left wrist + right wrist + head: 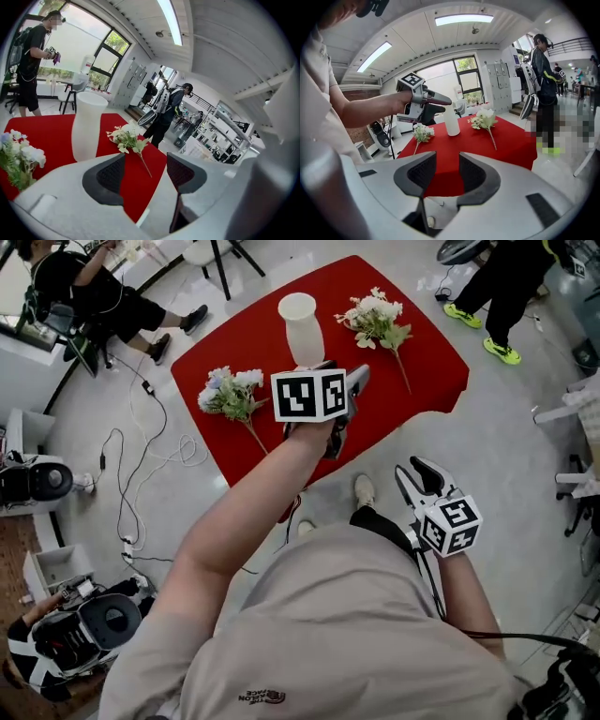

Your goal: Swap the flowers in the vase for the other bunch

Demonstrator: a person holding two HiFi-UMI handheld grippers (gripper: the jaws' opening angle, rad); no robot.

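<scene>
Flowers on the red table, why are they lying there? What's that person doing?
A person holds two grippers. The white vase stands empty on the red table, with a blue-tinged bunch and a cream bunch lying either side. The left gripper reaches over the table near the vase, open, holding nothing. The right gripper hangs beyond the table's edge, open and empty too.

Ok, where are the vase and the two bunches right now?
white vase (303, 337), head view, on its body.
bluish bunch (230, 392), head view, on its blooms.
cream bunch (375, 317), head view, on its blooms.
</scene>
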